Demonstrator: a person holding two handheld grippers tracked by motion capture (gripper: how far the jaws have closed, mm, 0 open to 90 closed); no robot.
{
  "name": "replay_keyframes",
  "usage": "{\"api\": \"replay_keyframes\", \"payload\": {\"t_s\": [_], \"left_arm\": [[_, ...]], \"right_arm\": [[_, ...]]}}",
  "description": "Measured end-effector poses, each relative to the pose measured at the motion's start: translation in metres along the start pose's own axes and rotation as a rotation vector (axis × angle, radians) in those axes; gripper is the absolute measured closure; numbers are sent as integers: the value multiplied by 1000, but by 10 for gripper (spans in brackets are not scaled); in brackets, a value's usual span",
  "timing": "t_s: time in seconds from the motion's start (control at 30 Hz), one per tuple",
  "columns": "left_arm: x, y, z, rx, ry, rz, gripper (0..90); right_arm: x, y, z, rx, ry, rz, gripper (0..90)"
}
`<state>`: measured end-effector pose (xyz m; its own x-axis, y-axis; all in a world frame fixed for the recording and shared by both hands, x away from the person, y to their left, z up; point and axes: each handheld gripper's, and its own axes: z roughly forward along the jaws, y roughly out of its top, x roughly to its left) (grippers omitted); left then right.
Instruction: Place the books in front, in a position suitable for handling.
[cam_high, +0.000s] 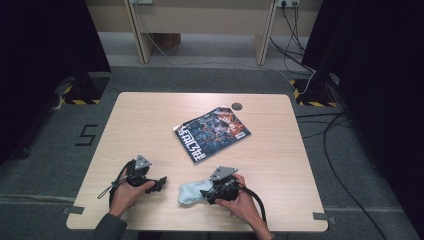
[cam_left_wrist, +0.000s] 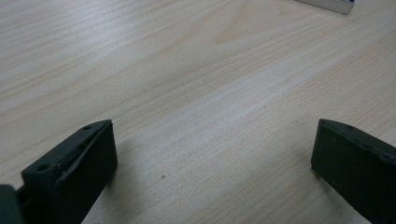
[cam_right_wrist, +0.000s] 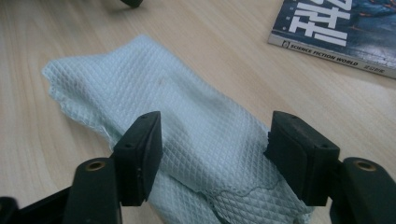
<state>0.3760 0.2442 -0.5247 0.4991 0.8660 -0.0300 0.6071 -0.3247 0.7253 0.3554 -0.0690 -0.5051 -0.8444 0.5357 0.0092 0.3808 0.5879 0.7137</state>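
Light-blue cloth (cam_right_wrist: 187, 121) laid crumpled on table (cam_high: 150, 120) near front edge, below magazine (cam_high: 212, 134). Right gripper (cam_right_wrist: 212, 140) straddling cloth, jaws apart, pads not pressed on it. Left gripper (cam_left_wrist: 210, 163) held beside cloth, jaws wide, bare wood between.

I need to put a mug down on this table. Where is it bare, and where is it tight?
Bare: the table's far-left part beside the magazine, and the right side past it. A small dark disc lies at the far edge. Crowded: the near edge, where the left tongs rest and the right tongs straddle the cloth.
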Motion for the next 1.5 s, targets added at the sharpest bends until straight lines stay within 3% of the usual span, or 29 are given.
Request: {"api": "replay_keyframes", "payload": {"t_s": [0.07, 0.2, 0.47, 0.53, 0.6, 0.67, 0.7, 0.8, 0.83, 1.1, 1.4, 1.5], "left_arm": [[0, 0, 0, -1, 0, -2, 0], [0, 0, 0, 3, 0, 3, 0], [0, 0, 0, 0, -3, 4, 0], [1, 0, 0, 0, -4, 4, 0], [1, -1, -1, 0, -4, 4, 0], [1, -1, -1, 0, -4, 5, 0], [1, -1, -1, 0, -4, 6, 0], [1, -1, -1, 0, -4, 6, 0], [1, -1, -1, 0, -5, 5, 0], [1, -1, -1, 1, -7, 7, 0], [1, -1, -1, 1, -8, 8, 0], [1, -1, -1, 1, -9, 9, 0]], "right_arm": [[0, -3, 1, 5, -7, -15, 387], [-4, -6, -3, 2, -2, 6, 441], [-32, -25, -28, 27, -90, 72, 455], [-41, -32, -36, 32, -118, 97, 455], [-57, -44, -51, 46, -174, 154, 453], [-63, -49, -56, 47, -193, 168, 452], [-74, -57, -65, 47, -229, 204, 450], [-84, -65, -73, 40, -259, 243, 450], [-94, -72, -81, 40, -295, 271, 449], [-122, -99, -109, 28, -403, 384, 437], [-129, -108, -119, 29, -440, 430, 412], [-130, -108, -119, 20, -447, 455, 350]]}}
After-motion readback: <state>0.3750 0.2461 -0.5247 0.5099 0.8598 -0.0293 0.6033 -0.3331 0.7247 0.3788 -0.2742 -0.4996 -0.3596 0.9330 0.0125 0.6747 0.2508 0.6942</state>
